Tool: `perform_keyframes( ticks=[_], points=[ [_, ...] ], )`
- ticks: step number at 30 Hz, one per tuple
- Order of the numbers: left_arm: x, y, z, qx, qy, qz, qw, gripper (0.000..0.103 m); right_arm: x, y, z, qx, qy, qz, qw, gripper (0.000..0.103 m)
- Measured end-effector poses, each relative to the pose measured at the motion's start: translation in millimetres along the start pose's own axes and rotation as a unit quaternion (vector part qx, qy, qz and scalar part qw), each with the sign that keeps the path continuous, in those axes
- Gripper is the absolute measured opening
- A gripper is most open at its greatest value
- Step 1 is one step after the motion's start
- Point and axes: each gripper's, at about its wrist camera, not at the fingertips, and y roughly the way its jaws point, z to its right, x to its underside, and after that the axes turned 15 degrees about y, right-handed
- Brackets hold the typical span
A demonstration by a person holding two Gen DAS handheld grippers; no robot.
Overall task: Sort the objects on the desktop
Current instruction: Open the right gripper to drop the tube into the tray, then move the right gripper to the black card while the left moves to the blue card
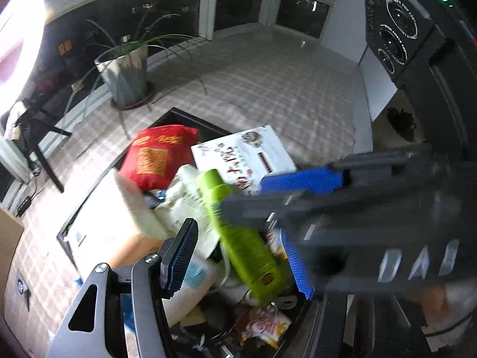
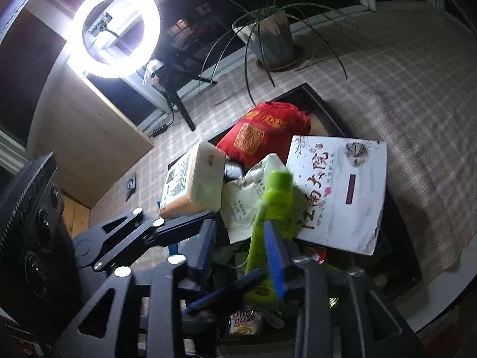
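A lime-green bottle [image 1: 238, 232] [image 2: 271, 220] lies tilted on top of a heap of things in a black tray [image 1: 190, 119] [image 2: 316, 95]. My left gripper [image 1: 238, 259] is open, with its blue pads on either side of the bottle's lower body. My right gripper [image 2: 238, 253] is open too, its right pad against the bottle's side; it shows as a blurred dark shape in the left wrist view [image 1: 301, 179]. In the heap are a red pouch [image 1: 158, 155] [image 2: 265, 134], a white printed box [image 1: 247, 155] [image 2: 340, 194], a tissue pack [image 1: 119, 226] [image 2: 193, 182] and a pale green bag [image 2: 247, 200].
The tray sits on a checked tablecloth [image 1: 268, 83] [image 2: 402, 89]. A potted plant [image 1: 125, 74] [image 2: 271, 38] stands behind it. A ring light [image 2: 113, 29] shines at the left. Small snack packets [image 1: 265, 325] [image 2: 244, 322] lie at the tray's near end.
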Motion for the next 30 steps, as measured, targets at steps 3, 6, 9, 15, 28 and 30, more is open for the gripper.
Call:
perform_keyframes(
  ticks=[3, 6, 9, 15, 28, 30],
  points=[
    [18.2, -16.1, -14.4, -0.012, -0.013, 0.003, 0.9998, 0.062, -0.3, -4.9, -6.3, 0.004, -0.006, 0.013, 1.000, 0.037],
    [42.5, -35.9, -32.9, -0.026, -0.031, 0.007, 0.9992, 0.063, 2.5, -9.1, -19.0, 0.006, -0.024, 0.021, 0.999, 0.037],
    [76.5, -59.1, -55.8, -0.047, -0.051, 0.002, 0.9976, 0.063, 10.0, -10.6, -41.8, 0.003, -0.059, 0.021, 0.998, 0.038],
    [170.2, -108.8, -111.0, -0.101, -0.109, -0.016, 0.9888, 0.063, 46.2, 6.0, -104.0, 0.001, -0.171, 0.001, 0.985, 0.051],
    [369.4, -163.1, -189.3, -0.148, -0.221, -0.090, 0.9597, 0.063, 204.7, 145.9, -214.0, -0.003, -0.356, -0.190, 0.915, 0.052],
    [391.3, -164.4, -197.3, -0.147, -0.229, -0.101, 0.9569, 0.063, 231.5, 164.4, -225.3, 0.004, -0.381, -0.208, 0.901, 0.052]
  ],
)
